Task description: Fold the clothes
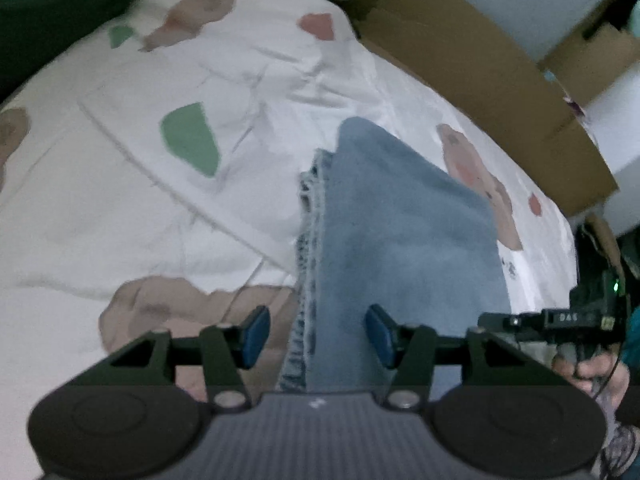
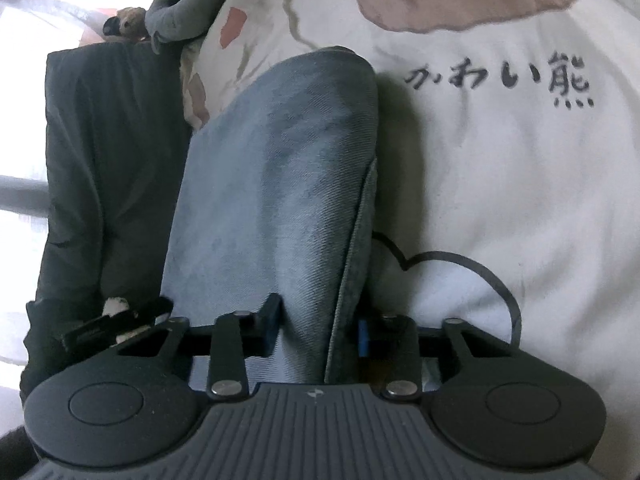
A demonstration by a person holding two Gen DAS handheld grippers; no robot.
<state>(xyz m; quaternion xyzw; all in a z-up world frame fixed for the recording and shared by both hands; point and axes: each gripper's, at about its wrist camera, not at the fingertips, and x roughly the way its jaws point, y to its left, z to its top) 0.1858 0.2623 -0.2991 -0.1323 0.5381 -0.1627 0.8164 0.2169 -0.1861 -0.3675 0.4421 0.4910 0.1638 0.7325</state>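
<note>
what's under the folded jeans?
The jeans lie on a white printed bedsheet, with bear patches and black lettering visible around them. Whatever print lies directly beneath is covered. The right gripper closes on the denim.

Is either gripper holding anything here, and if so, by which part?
The right gripper appears shut on the folded jeans, across the near end of the fold. The left gripper stands open over the jeans' frayed edge, gripping nothing.

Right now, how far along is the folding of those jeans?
The jeans already lie doubled into a long narrow strip on the printed bedsheet. The right gripper has denim between its jaws; the left gripper stands open over the frayed hem. Folding the strip shorter looks left.
</note>
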